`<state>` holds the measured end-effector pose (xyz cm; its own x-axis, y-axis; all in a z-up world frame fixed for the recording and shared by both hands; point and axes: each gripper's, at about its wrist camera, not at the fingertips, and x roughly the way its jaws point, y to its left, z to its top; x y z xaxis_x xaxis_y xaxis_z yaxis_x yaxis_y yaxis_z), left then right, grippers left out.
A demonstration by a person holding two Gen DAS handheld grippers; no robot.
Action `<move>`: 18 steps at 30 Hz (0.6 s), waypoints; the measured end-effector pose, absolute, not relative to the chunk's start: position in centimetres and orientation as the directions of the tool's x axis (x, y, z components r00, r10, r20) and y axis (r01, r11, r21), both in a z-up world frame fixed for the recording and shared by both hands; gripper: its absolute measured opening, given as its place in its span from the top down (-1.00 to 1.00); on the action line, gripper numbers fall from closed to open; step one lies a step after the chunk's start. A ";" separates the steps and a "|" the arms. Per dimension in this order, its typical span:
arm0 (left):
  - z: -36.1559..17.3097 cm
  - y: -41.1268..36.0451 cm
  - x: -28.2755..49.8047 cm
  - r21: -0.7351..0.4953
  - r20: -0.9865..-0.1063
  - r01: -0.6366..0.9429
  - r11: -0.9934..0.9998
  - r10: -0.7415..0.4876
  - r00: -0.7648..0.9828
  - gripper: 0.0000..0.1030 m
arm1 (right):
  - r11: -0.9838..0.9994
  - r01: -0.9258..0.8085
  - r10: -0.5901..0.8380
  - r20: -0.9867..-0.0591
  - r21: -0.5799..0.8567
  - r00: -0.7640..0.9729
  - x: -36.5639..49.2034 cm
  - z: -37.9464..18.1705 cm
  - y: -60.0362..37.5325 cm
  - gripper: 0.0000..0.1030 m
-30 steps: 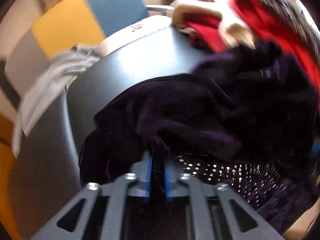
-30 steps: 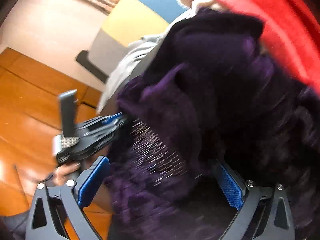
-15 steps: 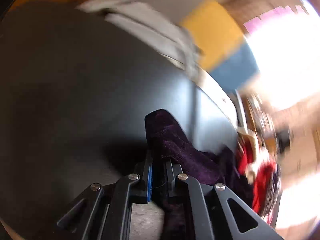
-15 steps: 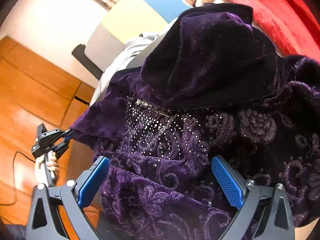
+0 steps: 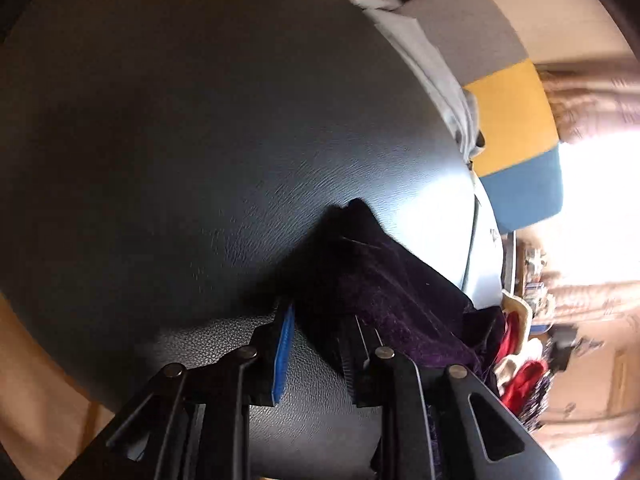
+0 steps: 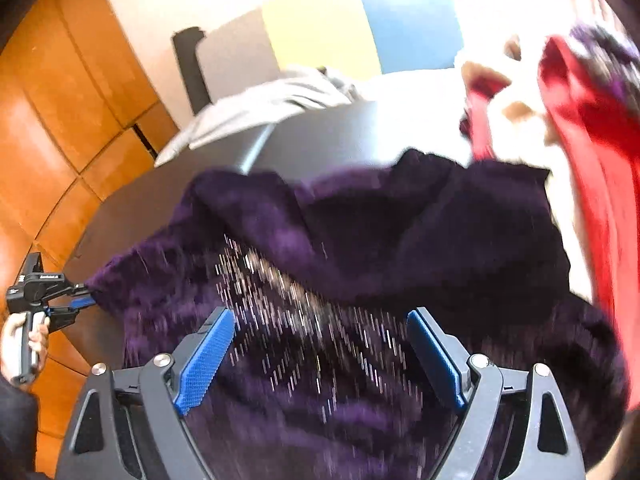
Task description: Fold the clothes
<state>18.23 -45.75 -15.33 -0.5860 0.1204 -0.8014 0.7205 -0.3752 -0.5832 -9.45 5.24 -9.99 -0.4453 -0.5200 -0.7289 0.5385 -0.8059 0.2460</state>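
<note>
Purple garment (image 6: 360, 248): dark velvet with a patch of small shiny studs, spread in rumpled folds across the near half of the bench; blurred in the right wrist view.
Garment corner (image 5: 376, 272): one pointed end lies flat on the bench just ahead of the left gripper, draped over the gripper's right finger.
Left gripper (image 5: 320, 344): fingers partly apart and opening; bare bench shows in the gap, the blue pad (image 5: 283, 354) of the left finger is clear of the cloth, so the cloth is no longer pinched. In the right wrist view it sits at the garment's far left tip (image 6: 76, 302), held by a hand (image 6: 24, 340).
Right gripper (image 6: 320, 356): fingers wide apart and closing, poised above the studded patch; blue pads stand on either side of the fabric, no pinch visible.
Bench (image 5: 200, 140): dark, leather-grained top.
Red garment (image 6: 592, 160): heaped at the bench's far right, touching the purple one's edge, with cream fabric (image 6: 516, 96) mixed in.
Grey garment (image 6: 264, 104): pale, lying at the bench's far edge, well apart from the purple one.
Panel (image 6: 360, 28): grey, yellow and blue blocks behind the bench.
Floor (image 6: 60, 120): orange wood boards to the left.
</note>
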 end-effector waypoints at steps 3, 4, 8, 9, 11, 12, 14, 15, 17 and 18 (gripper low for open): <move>-13.6 -46.8 17.8 -0.523 -0.834 0.735 -0.431 0.082 -0.545 0.61 | -0.769 0.604 -0.538 -0.720 0.208 -0.437 -11.8 -9.9 0.9 -0.73; -13.5 -46.9 17.8 -0.519 -0.835 0.736 -0.434 0.076 -0.544 0.61 | -0.763 0.617 -0.530 -0.730 0.190 -0.431 -12.3 -10.2 -0.8 -0.73; -13.3 -47.7 18.7 -0.505 -0.844 0.762 -0.405 0.045 -0.535 0.61 | -0.787 0.564 -0.531 -0.743 0.252 -0.408 -15.2 -9.7 -0.9 -0.10; -13.0 -48.0 19.0 -0.503 -0.840 0.765 -0.401 0.019 -0.542 0.61 | -0.820 0.508 -0.519 -0.720 0.265 -0.461 -15.9 -9.0 1.4 -0.22; -11.9 -48.1 19.3 -0.504 -0.825 0.757 -0.416 -0.027 -0.564 0.61 | -0.879 0.384 -0.467 -0.673 0.282 -0.573 -17.2 -7.6 6.1 -0.61; -11.4 -48.2 19.4 -0.504 -0.817 0.751 -0.426 -0.048 -0.575 0.61 | -0.903 0.327 -0.428 -0.658 0.280 -0.620 -17.7 -7.1 8.5 -0.76; -10.2 -47.5 18.8 -0.513 -0.787 0.709 -0.484 -0.064 -0.613 0.61 | -0.945 0.185 -0.321 -0.650 0.271 -0.689 -19.1 -5.7 14.8 -0.77; -9.6 -46.8 17.9 -0.510 -0.777 0.682 -0.525 -0.060 -0.627 0.59 | -0.954 0.129 -0.281 -0.650 0.271 -0.706 -19.7 -5.3 16.2 -0.77; -9.3 -44.8 15.4 -0.509 -0.769 0.626 -0.591 -0.015 -0.639 0.59 | -0.966 0.056 -0.212 -0.649 0.252 -0.730 -20.9 -3.7 19.3 -0.80; -9.2 -43.8 13.9 -0.509 -0.767 0.597 -0.620 0.012 -0.641 0.59 | -0.971 0.100 -0.221 -0.650 0.219 -0.727 -21.1 -3.2 18.5 -0.80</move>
<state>13.94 -43.80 -9.25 -0.6413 0.0125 -0.7672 0.5973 -0.6195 -0.5093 -21.07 18.54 -3.21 -0.7273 -0.2214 -0.6496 0.0996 -0.9706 0.2193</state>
